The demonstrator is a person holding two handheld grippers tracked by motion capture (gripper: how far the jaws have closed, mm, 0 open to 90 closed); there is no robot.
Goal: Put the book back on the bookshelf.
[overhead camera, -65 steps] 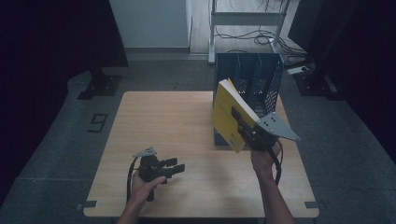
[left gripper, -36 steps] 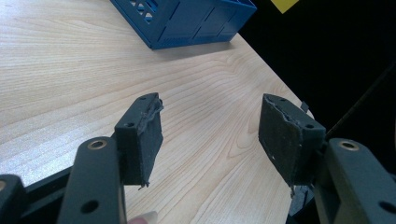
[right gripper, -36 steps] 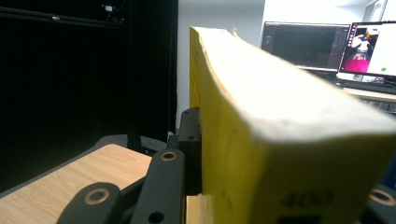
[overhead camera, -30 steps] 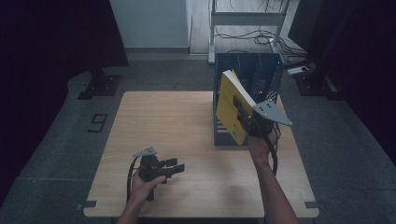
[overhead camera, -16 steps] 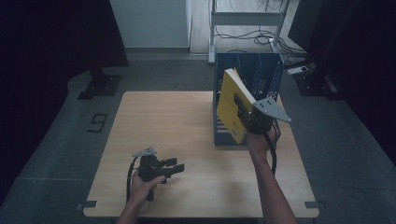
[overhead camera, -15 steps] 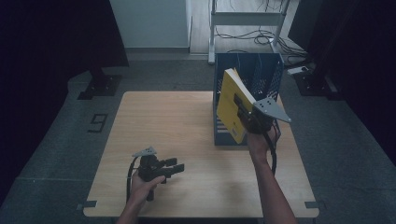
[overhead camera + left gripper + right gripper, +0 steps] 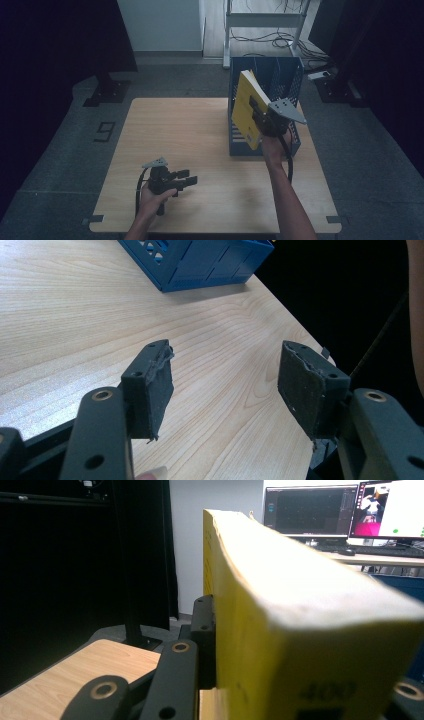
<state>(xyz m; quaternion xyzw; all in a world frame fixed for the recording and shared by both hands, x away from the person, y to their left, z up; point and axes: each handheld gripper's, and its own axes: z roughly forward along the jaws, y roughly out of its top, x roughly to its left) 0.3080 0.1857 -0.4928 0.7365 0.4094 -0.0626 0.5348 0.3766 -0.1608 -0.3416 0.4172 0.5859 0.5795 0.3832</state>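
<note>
A thick yellow book [image 7: 244, 107] hangs tilted over the front of a blue slotted file rack [image 7: 289, 82] at the table's right side. My right gripper [image 7: 259, 111] is shut on the book from the near side, a grey plate on top of it. In the right gripper view the book [image 7: 300, 605] stands edge-on between the jaws, one black finger [image 7: 202, 630] pressed flat on its cover. My left gripper [image 7: 190, 180] rests low near the table's front left, held level, pointing right. Its jaws [image 7: 227, 375] stand open with only bare wood between them.
The wooden table [image 7: 175, 125] is bare across its left and middle. The rack's corner [image 7: 200, 262] lies ahead of the left gripper. Behind the table stand a white frame with cables [image 7: 265, 22] and a dark stand base [image 7: 107, 90]. Monitors [image 7: 345, 510] glow on a desk.
My right gripper has carried the yellow book a little up and back toward the rack, and the book stands more upright. The left gripper has stayed in place.
</note>
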